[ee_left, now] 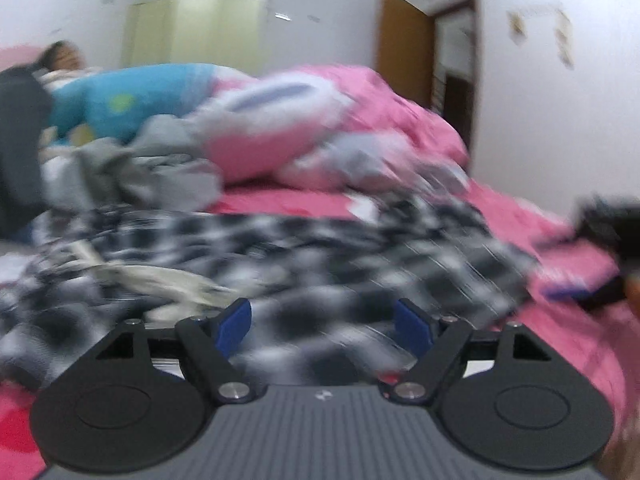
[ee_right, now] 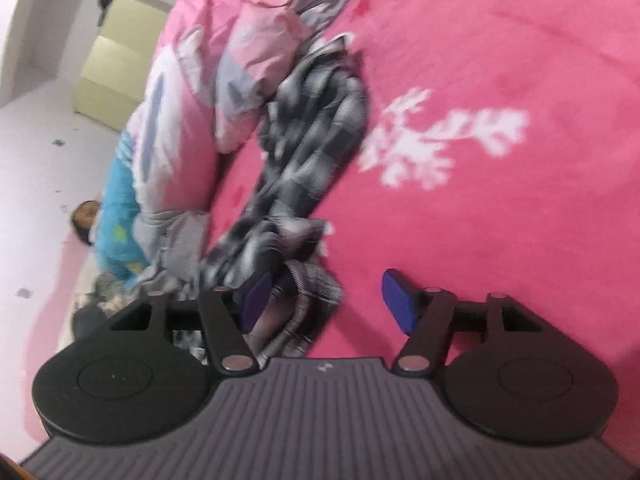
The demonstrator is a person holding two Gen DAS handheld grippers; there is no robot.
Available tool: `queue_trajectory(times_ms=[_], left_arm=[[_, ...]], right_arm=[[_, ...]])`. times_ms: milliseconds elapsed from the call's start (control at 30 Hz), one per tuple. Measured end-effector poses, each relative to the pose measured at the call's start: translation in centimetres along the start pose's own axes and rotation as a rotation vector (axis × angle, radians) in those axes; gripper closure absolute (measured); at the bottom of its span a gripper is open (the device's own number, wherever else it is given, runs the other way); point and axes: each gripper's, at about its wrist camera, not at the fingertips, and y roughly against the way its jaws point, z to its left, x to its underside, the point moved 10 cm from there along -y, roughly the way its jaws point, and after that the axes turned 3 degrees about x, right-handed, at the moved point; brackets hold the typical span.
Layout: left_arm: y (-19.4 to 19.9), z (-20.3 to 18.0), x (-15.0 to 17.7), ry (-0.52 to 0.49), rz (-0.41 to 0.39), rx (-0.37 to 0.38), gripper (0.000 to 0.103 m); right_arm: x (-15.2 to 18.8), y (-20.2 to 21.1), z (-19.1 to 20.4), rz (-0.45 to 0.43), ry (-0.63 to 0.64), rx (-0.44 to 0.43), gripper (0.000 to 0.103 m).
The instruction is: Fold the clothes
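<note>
A black-and-white checked garment (ee_left: 280,256) lies crumpled across the pink bed. My left gripper (ee_left: 324,326) is open just above its near edge, blue pads apart, nothing between them. In the right wrist view the same checked garment (ee_right: 304,152) lies bunched in a long strip on the pink sheet (ee_right: 500,60). My right gripper (ee_right: 326,300) is open, with a fold of the garment lying between its pads near the left one. The right gripper also shows blurred at the right edge of the left wrist view (ee_left: 612,236).
A pink quilt (ee_left: 360,120) and grey clothes (ee_left: 160,160) are heaped at the back of the bed. A person in blue (ee_left: 132,100) lies there, also in the right wrist view (ee_right: 116,216). A pale green wardrobe (ee_left: 196,28) and a brown door (ee_left: 404,48) stand behind.
</note>
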Motion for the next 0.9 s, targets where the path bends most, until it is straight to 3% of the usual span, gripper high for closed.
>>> queue_trajectory(times_ms=[100,200,333,433,567,667,733,800,833,900], left_arm=[[-1.0,-3.2,0.2,-0.090,0.030,0.046,0.020],[-1.9,-6.1,0.2,-0.186,0.040,0.077,0.019],[-3.0,-9.9,0.2,-0.312,0.053,0.118,0.015],[-3.3,-11.6,0.0,-0.357,0.036,0.149,0.013],[-3.7,-12.6,0.2,-0.364,0.032,0.178,0.013],[-4.1,-11.8,0.1,-0.331,0.034,0.140,0.040],[-4.7,-10.8,0.1,-0.266,0.056,0.132,0.065],[-5.2,-9.4,-0.2,-0.155,0.082,0.142,0.084],[-5.4,-8.6,-0.3,-0.092,0.093,0.149,0.091],[-5.4,-6.6,-1.1,0.043,0.095,0.166,0.094]], right_arm=[[-0.2,-1.9,1.0,0.032,0.043,-0.067,0.043],[0.8,-3.3,2.5,0.113,0.082,-0.122,0.093],[2.4,-2.5,6.6,0.171,0.143,-0.286,0.094],[4.9,-1.1,9.6,0.259,0.186,-0.415,0.094],[7.7,0.1,12.1,0.348,0.256,-0.509,0.091],[8.6,1.0,12.7,0.386,0.277,-0.560,0.089],[7.9,1.7,12.5,0.374,0.255,-0.589,0.076],[6.7,2.2,12.2,0.342,0.231,-0.596,0.068],[6.0,2.4,11.7,0.319,0.219,-0.584,0.062],[4.4,2.9,10.6,0.267,0.184,-0.557,0.056]])
